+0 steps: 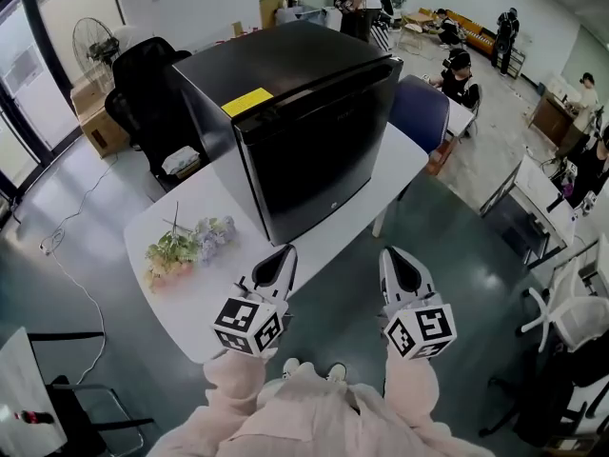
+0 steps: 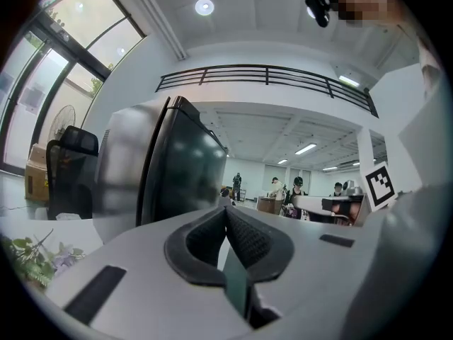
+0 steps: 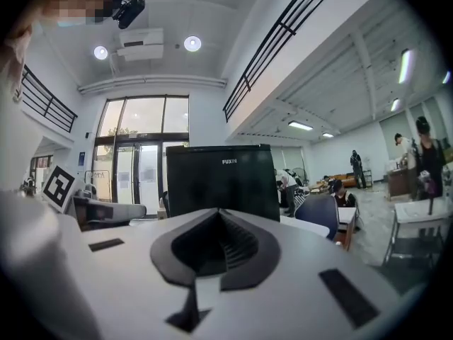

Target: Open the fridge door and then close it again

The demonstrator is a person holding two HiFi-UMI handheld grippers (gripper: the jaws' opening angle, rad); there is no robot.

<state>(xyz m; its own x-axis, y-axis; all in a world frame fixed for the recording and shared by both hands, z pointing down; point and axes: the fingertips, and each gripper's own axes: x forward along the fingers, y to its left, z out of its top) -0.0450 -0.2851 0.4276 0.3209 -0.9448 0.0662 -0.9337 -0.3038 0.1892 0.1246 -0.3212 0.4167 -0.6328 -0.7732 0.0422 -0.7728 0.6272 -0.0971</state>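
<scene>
A black mini fridge (image 1: 304,122) stands on a white table (image 1: 195,307), its glossy door (image 1: 314,165) closed and facing me. It has a yellow sticker (image 1: 246,101) on top. My left gripper (image 1: 284,252) hovers at the table's near edge, just short of the door's lower left corner, with its jaws pressed together and empty. My right gripper (image 1: 390,253) hangs off the table's near edge, in front of the door's right side, also shut and empty. The left gripper view shows the fridge (image 2: 177,172) edge-on beyond the shut left gripper (image 2: 226,211). In the right gripper view the fridge door (image 3: 219,179) is square ahead of the shut right gripper (image 3: 218,214).
A bunch of artificial flowers (image 1: 186,248) lies on the table left of the fridge. A blue chair (image 1: 421,112) stands behind the table on the right, and a black office chair (image 1: 143,79) and a fan (image 1: 93,41) on the left. Several people are at the far desks.
</scene>
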